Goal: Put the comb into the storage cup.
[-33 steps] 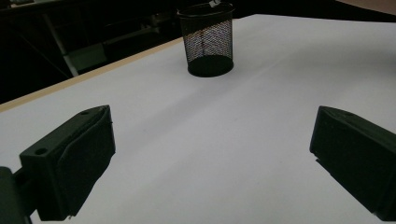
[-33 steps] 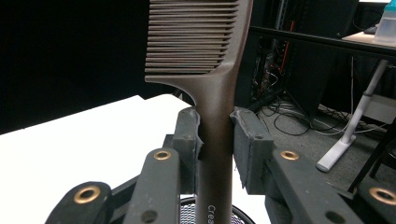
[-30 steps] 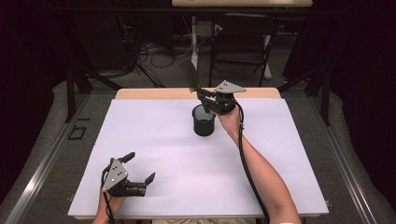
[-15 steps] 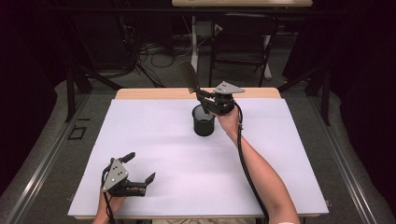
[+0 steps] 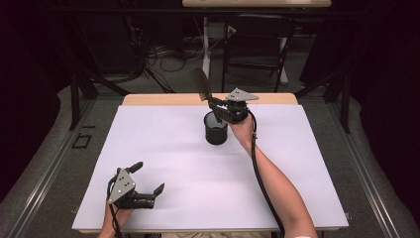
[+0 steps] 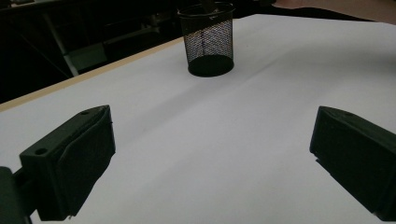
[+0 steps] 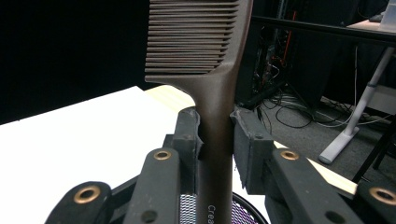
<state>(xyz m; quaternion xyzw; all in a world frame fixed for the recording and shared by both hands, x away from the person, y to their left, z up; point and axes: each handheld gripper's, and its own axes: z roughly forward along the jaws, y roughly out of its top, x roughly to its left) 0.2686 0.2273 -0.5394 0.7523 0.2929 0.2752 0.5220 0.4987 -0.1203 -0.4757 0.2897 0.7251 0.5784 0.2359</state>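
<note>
A dark brown comb (image 7: 212,84) stands upright with its teeth up, and my right gripper (image 7: 215,140) is shut on its handle. Its lower end points down into a black mesh cup (image 5: 216,129) at the back middle of the white table sheet (image 5: 297,163). In the high view the comb (image 5: 202,84) rises above the cup and leans toward the far left, with the right gripper (image 5: 218,110) over the cup's rim. My left gripper (image 5: 147,179) rests near the front left edge, open, nothing between its jaws. From the left gripper view the cup (image 6: 208,39) is far ahead.
The table's wooden edge (image 5: 163,99) runs along the back. Beyond it stand a dark chair (image 5: 257,44), a white desk leg (image 5: 205,44) and cables on the floor. Metal rails (image 5: 44,168) flank the table on both sides.
</note>
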